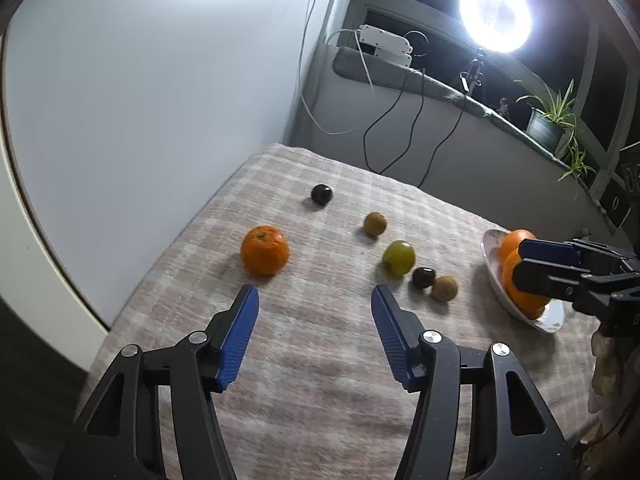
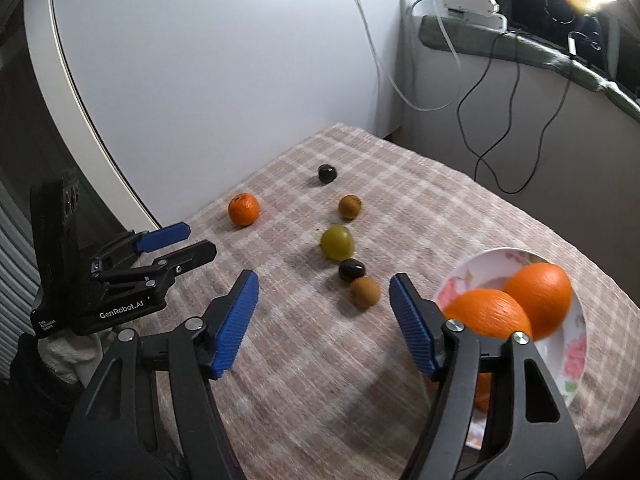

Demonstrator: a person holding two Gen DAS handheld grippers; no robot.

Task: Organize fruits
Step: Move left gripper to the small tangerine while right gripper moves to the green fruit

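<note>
A checked cloth covers the table (image 1: 320, 360). On it lie an orange (image 1: 264, 250), a dark round fruit (image 1: 321, 194), a brown fruit (image 1: 375, 223), a green fruit (image 1: 398, 257), a dark fruit (image 1: 423, 277) and another brown fruit (image 1: 445, 288). A flowered plate (image 2: 576, 356) at the right holds two oranges (image 2: 538, 298). My left gripper (image 1: 315, 300) is open and empty, just short of the orange. My right gripper (image 2: 324, 288) is open and empty, near the brown fruit (image 2: 364, 291) and beside the plate; it also shows in the left wrist view (image 1: 520, 260).
A white curved panel (image 1: 120, 100) stands at the table's left and back. A sill behind holds a power strip (image 1: 386, 42), cables, a ring lamp (image 1: 495, 12) and a potted plant (image 1: 550, 120). The left gripper shows in the right wrist view (image 2: 192, 242).
</note>
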